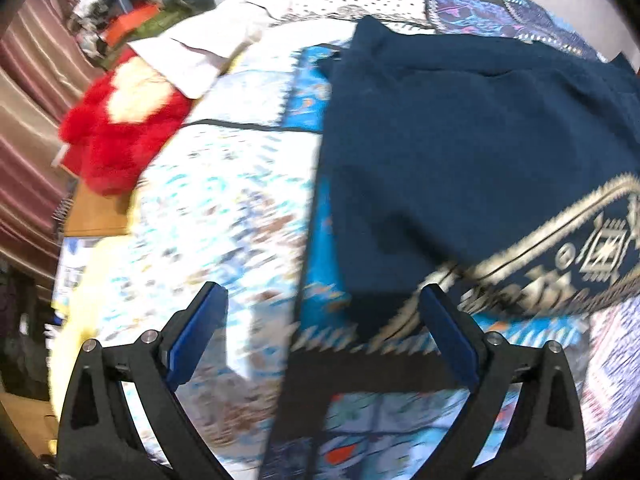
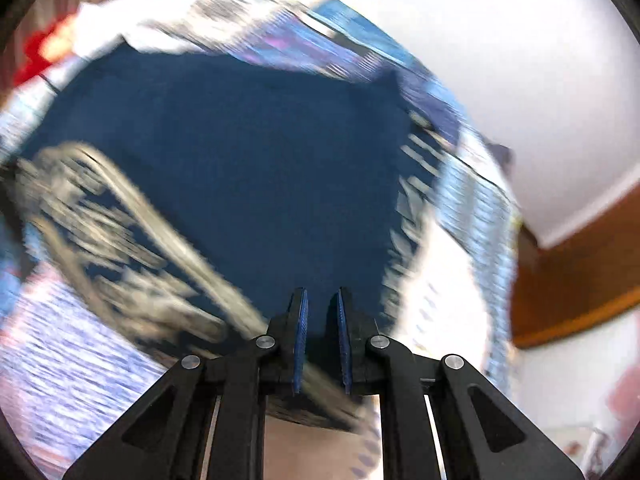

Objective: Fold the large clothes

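Observation:
A large dark navy garment (image 1: 460,152) with a gold embroidered band (image 1: 560,264) lies spread on a patterned bedspread (image 1: 224,216). My left gripper (image 1: 322,312) is open and empty, hovering over the bedspread at the garment's near left edge. In the right wrist view the same garment (image 2: 256,168) fills the middle, its gold band (image 2: 132,248) at the left. My right gripper (image 2: 322,320) is nearly closed, its jaws pinching the garment's near edge. Both views are motion-blurred.
A red and cream plush item (image 1: 116,128) and a white cloth (image 1: 208,52) lie at the far left of the bed. Striped curtains (image 1: 28,120) hang at the left. A white wall (image 2: 520,80) and brown wooden trim (image 2: 576,280) are at the right.

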Action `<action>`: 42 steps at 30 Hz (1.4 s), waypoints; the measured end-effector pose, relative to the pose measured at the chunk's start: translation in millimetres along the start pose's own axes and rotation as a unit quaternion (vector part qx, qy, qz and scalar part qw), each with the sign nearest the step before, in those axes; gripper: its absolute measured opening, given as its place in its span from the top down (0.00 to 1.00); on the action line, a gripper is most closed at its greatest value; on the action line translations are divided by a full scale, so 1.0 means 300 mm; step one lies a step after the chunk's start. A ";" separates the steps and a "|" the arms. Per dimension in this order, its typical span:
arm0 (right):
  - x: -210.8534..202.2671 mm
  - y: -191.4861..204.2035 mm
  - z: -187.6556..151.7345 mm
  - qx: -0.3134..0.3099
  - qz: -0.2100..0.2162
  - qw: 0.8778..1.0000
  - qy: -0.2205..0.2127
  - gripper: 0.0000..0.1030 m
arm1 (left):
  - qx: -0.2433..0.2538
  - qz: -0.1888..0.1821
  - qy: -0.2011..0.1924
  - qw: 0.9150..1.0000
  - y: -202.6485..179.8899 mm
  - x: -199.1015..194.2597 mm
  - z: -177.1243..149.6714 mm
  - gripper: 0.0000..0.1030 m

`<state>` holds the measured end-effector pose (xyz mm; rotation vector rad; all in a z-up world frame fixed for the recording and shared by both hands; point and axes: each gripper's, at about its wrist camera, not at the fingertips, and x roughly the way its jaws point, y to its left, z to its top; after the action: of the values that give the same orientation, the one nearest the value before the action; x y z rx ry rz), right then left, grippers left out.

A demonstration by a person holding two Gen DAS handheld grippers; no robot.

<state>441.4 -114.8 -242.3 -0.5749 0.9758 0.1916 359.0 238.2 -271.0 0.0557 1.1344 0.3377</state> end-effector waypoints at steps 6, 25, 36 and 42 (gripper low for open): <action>-0.038 -0.100 -0.078 0.053 0.048 0.997 -0.001 0.91 | -0.022 0.004 0.007 1.000 0.059 -0.028 -0.084 0.03; -0.126 0.011 0.096 0.093 0.181 0.979 -0.027 0.90 | -0.260 -0.288 0.002 0.922 -0.018 -0.052 -0.109 0.05; 0.028 -0.030 0.044 0.154 0.265 0.952 -0.010 0.90 | -0.370 -0.383 -0.001 0.847 -0.021 0.191 0.003 0.20; 0.053 -0.059 0.028 0.191 0.300 0.935 -0.002 0.90 | -0.372 -0.327 0.005 0.869 -0.030 0.225 0.123 0.64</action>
<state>463.6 -126.6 -245.1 0.0955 1.1294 0.5313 419.8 254.0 -316.6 -0.9972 0.9026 0.1437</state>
